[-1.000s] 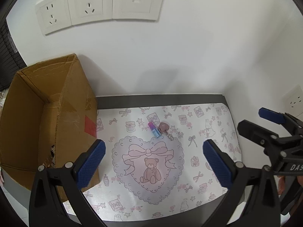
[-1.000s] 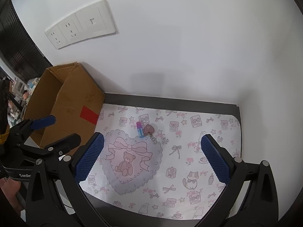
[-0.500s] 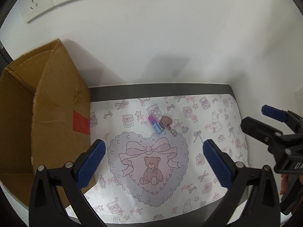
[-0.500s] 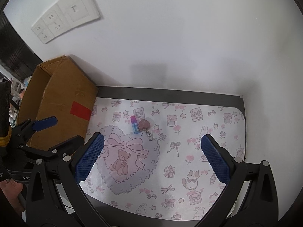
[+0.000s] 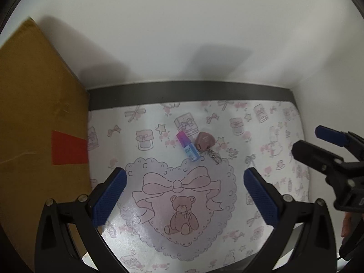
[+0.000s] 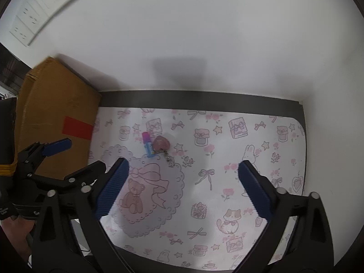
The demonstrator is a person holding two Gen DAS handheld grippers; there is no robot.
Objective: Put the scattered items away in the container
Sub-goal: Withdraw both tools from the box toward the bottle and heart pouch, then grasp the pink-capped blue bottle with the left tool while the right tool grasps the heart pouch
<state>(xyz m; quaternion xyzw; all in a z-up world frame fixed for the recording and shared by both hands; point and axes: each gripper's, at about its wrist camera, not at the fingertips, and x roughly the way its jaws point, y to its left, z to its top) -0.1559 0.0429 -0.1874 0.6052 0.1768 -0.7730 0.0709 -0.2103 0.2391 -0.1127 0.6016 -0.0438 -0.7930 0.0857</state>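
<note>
Two tongs hang above the patterned mat, both pointing steeply down. The left tongs (image 5: pixel 184 195) stand spread wide with nothing between the blue pads, over the heart with the bear print. The right tongs (image 6: pixel 182 191) are also wide apart, their jaws closing a little, and nothing lies between them either; they sit over the mat's middle, just right of the heart. Each pair shows in the other's view: the right tongs at the right edge of the left wrist view, the left tongs at the left edge of the right wrist view, where part of a hand (image 6: pixel 13 225) appears below them.

Beyond the fingertips, toward the far edge of the tabletop (image 5: pixel 182 91), a small pink-and-blue tube (image 5: pixel 188 147) lies flat on the mat (image 5: pixel 261 136), touching or just beside a heart-shaped pink keychain (image 5: pixel 206 141) whose short chain trails toward the heart print. Both rest at the heart's upper rim.

At the tabletop's left edge stands the cardboard box (image 5: pixel 34 113), brown with a red patch, against the white wall (image 5: pixel 182 34). Wall sockets (image 6: pixel 36 16) show in the right wrist view.
</note>
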